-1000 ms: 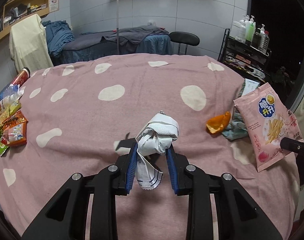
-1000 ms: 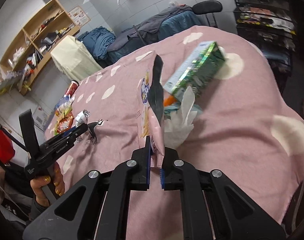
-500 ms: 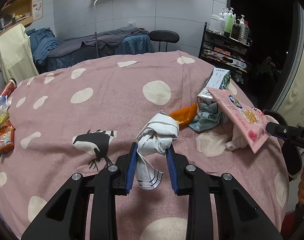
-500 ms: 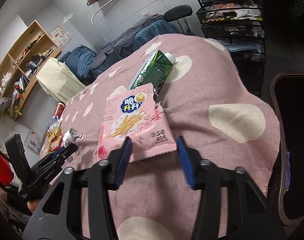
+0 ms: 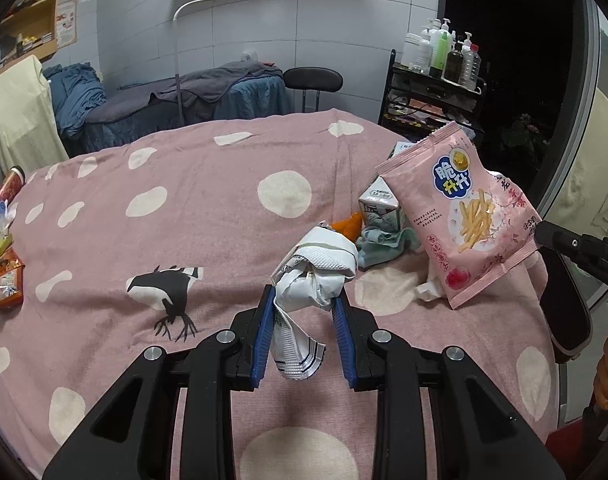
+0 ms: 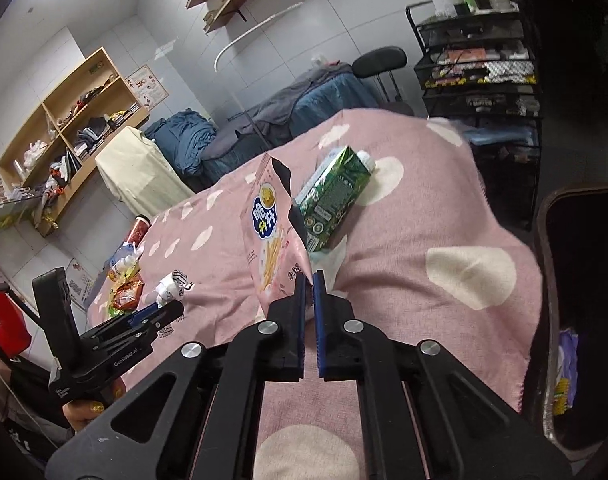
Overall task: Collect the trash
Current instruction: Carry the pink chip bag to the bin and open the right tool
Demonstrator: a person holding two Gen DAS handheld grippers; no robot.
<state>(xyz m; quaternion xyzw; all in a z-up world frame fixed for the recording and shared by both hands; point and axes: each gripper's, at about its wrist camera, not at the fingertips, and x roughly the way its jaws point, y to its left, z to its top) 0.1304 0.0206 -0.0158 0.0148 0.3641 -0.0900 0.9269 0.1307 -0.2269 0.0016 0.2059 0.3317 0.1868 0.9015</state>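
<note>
My left gripper (image 5: 304, 300) is shut on a crumpled white wrapper (image 5: 315, 276) above the pink spotted tablecloth (image 5: 184, 200). To its right, a pink snack bag (image 5: 463, 216) stands lifted off the table. My right gripper (image 6: 308, 280) has its jaws closing on the bag's lower edge, the pads pressing on the pink snack bag (image 6: 270, 232). Behind the bag lies a green carton (image 6: 335, 200) with white tissue under it. The right wrist view also shows the left gripper (image 6: 160, 312) with the white wrapper (image 6: 170, 286), held by a hand.
An orange peel (image 5: 347, 224), a teal cloth (image 5: 383, 240) and a tissue (image 5: 427, 288) lie by the carton (image 5: 377, 200). Snack wrappers (image 5: 2, 276) and a red can (image 5: 12, 180) sit at the table's left edge. A dark bin (image 6: 575, 320) stands off the right edge, beyond it a wire rack (image 6: 483, 60).
My right gripper opened and left the snack bag flat on the table, then shut on its edge again and raised it. My left gripper carried the wrapper rightward toward the carton.
</note>
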